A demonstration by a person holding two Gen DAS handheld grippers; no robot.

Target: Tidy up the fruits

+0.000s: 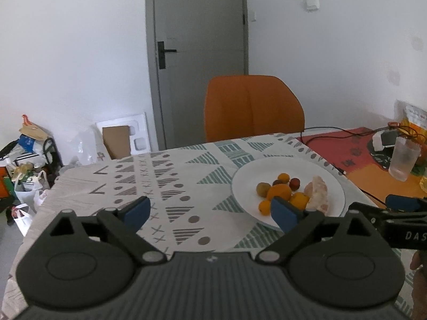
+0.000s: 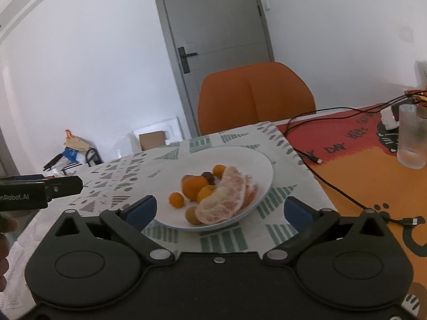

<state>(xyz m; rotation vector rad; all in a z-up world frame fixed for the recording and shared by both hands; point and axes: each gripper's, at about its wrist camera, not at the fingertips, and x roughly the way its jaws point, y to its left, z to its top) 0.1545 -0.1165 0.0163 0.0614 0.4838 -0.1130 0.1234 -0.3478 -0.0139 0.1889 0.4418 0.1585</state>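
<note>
A white plate (image 1: 328, 184) (image 2: 170, 176) on the patterned tablecloth holds a pile of fruit: peeled pomelo segments (image 1: 319, 193) (image 2: 224, 200), a mandarin (image 1: 279, 192) (image 2: 192, 186), small orange kumquats (image 1: 264, 207) (image 2: 176, 200), a dark red fruit (image 1: 294, 183) and a brownish one (image 1: 263, 188) (image 2: 192, 214). My left gripper (image 1: 210, 213) is open and empty, hovering left of the plate. My right gripper (image 2: 220, 210) is open and empty, just in front of the plate's near rim; it also shows at the right edge of the left wrist view (image 1: 400, 202).
An orange chair (image 1: 253, 106) (image 2: 256, 96) stands behind the table. To the right lie an orange-red mat (image 2: 360, 165), black cables (image 2: 333, 184) and a ribbed glass (image 1: 403, 158) (image 2: 412, 136). Bags and clutter (image 1: 26, 165) sit on the floor at left.
</note>
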